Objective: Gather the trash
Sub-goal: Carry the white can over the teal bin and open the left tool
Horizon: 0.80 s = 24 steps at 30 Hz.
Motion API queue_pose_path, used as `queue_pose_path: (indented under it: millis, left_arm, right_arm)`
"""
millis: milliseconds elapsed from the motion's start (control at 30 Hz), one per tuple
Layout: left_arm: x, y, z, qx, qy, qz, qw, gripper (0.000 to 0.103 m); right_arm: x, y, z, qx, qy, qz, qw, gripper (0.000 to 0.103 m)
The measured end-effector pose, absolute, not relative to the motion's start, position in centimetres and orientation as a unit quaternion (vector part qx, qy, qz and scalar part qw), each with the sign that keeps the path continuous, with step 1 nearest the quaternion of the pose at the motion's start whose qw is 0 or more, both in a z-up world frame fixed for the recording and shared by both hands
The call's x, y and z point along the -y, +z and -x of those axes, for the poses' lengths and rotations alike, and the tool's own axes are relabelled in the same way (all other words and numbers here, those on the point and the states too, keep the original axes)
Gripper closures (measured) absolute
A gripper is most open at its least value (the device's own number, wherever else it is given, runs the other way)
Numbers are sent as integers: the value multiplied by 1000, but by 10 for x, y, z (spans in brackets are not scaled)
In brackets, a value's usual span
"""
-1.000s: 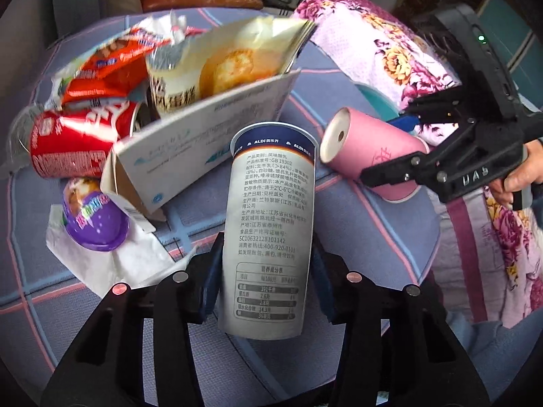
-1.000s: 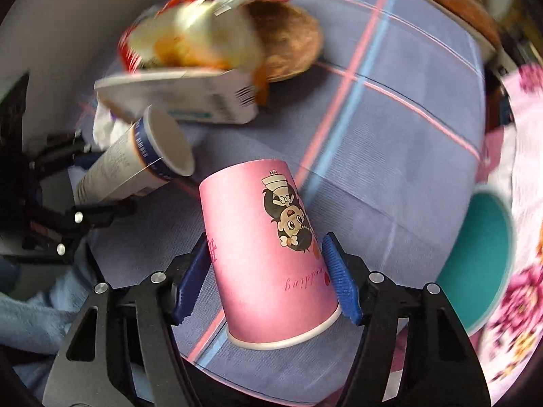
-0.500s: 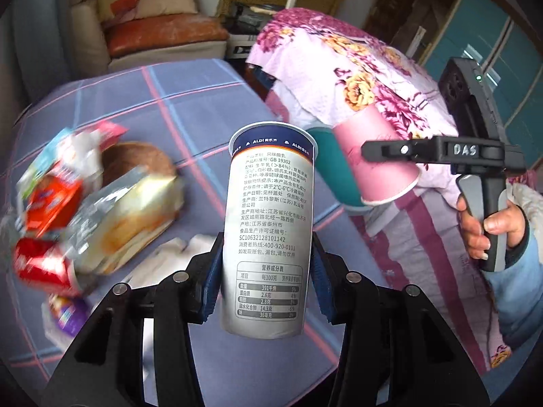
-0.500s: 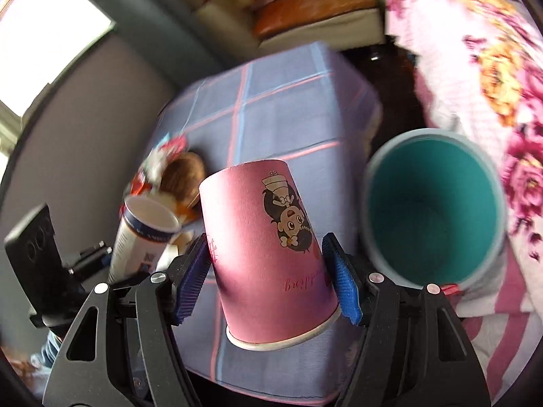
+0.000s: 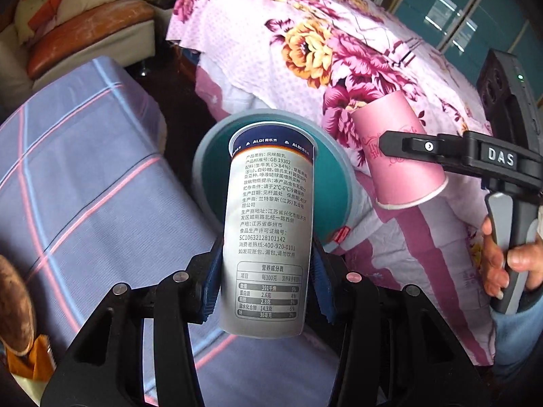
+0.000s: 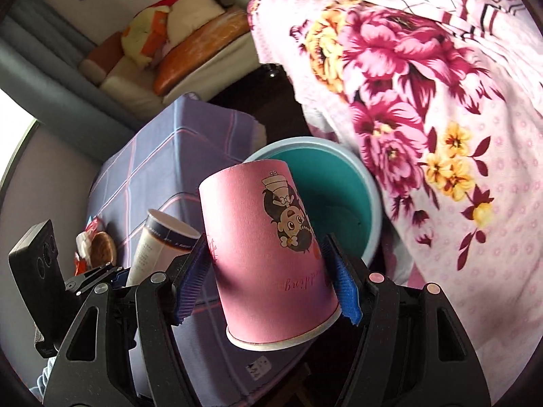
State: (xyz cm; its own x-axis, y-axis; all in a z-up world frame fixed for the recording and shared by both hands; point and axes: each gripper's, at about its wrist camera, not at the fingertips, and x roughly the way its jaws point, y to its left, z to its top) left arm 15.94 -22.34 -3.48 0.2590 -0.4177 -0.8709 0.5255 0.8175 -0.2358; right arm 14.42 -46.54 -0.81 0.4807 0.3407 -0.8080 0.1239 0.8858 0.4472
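My left gripper (image 5: 266,283) is shut on a tall white ALDI yogurt cup (image 5: 268,237), held in front of a teal bin (image 5: 339,203) on the floor between table and bed. My right gripper (image 6: 268,274) is shut on a pink paper cup (image 6: 268,254) with a cartoon print, held upside down over the near rim of the bin (image 6: 346,203). The pink cup (image 5: 397,159) and right gripper (image 5: 407,144) show at the right of the left wrist view. The yogurt cup (image 6: 159,240) shows at the left of the right wrist view.
A table with a blue plaid cloth (image 5: 74,176) lies left of the bin, with a brown bun and wrappers (image 6: 98,244) on it. A bed with a pink floral cover (image 6: 441,101) borders the bin's right. A cushioned sofa (image 6: 176,54) stands behind.
Both grippers have swung away from the trash pile on the table toward the teal bin, carrying their cups. The bin now sits directly behind both cups.
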Motion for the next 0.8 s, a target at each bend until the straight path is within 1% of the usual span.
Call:
queue_pose_path:
  millis: [267,300,333,367,400,567,600,633,667,800]
  left_arm:
    - [256,-61,-180,-557,-292,-59,776,54]
    - [259,-62,-182,-558,-290,-59,775,50]
    - [259,-63,-183,-558,-289,-59,776,40]
    - [259,-63,-184,-558,-285,-59,777,35]
    - [258,-63,-185,-556,-280,-59,780,26]
    - [248,-56,-186,-549,-272,-48,789,24]
    - [246,-55,-185,-548,-272,-46,789,22]
    - [243,-53,-184,-547,-272,-43,790,17]
    - [240,-51,-183,-545,-270,-42,793,15]
    - [228,-43,-177,-538,-272,-30,798,14]
  right_arm:
    - [477,-28,-153,-520,46,-227,822,40]
    - [478,-29,-154,-521,46,-228,821,39]
    - [478,-31,-154,-523,45,-229,820,40]
    - [478,-32,-154,-523,45,-230,819,40]
    - [478,-32,-155,-524,45,-230,819,39]
    - [473,-32,-156,-527,42,-227,818,39]
    - [473,-33,-157,-528,42,-227,817,39]
    - [471,-33,-157,-530,41,-227,816,39]
    - [470,-34,-158,-532,41,-226,815,39]
    - [464,-37,-161,-541,39,-219,811,38]
